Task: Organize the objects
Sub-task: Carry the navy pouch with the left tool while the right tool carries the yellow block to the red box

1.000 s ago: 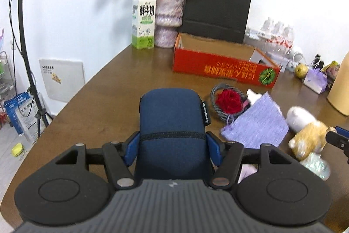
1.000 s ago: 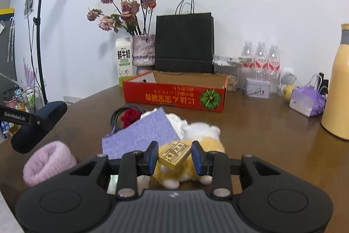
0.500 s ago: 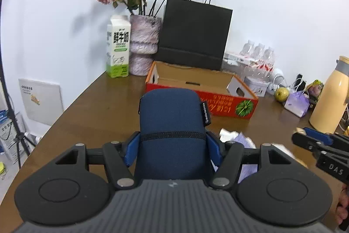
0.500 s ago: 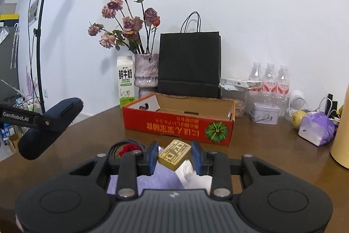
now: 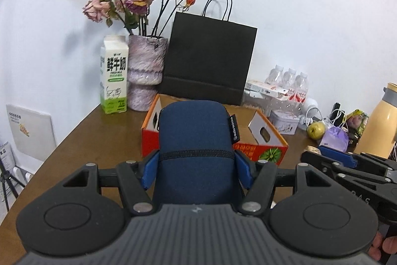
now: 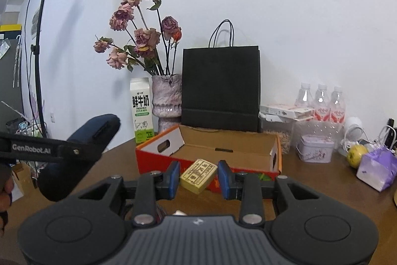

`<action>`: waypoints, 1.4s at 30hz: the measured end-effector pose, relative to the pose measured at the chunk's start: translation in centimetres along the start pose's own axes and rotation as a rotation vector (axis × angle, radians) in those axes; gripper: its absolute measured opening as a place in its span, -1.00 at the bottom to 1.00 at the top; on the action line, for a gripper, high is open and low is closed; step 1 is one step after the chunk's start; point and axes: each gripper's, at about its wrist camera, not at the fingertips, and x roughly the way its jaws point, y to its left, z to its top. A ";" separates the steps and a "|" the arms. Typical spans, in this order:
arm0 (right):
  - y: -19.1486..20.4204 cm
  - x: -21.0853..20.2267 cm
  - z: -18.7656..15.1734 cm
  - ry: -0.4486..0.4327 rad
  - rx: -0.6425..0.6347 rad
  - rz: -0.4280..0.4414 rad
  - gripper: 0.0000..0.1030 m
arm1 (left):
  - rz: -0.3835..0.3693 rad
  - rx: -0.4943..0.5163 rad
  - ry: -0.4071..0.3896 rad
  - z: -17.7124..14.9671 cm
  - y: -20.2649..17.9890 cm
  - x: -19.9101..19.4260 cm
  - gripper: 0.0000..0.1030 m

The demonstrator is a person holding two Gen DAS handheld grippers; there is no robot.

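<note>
Both grippers risen; pouch (image 5: pixel 196 140) between pads (image 5: pixel 148 171).

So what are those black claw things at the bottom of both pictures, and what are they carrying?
They are grabbing tools, each held in one of a person's hands, with a small camera looking forward along its two fingers. One picture comes from the left tool, the other from the right.

The left gripper squeezes a soft dark blue fabric pouch. The right gripper pinches a small yellow printed box.

Both are above a brown wooden table. Ahead sits an open red cardboard box, which looks empty inside. Behind it stand a black paper bag, a milk carton and a vase of dried pink roses. My guess is that the carried things are headed for the red box.
</note>
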 end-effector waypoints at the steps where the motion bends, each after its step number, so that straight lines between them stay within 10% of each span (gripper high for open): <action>1: 0.0 0.4 0.3 -0.001 -0.001 0.001 -0.39 | -0.003 0.000 -0.001 0.3 -0.1 0.5 0.25; 42: -4.5 22.7 4.9 0.241 -0.064 -0.079 -0.39 | 0.078 -0.024 -0.024 8.2 -1.3 21.1 0.25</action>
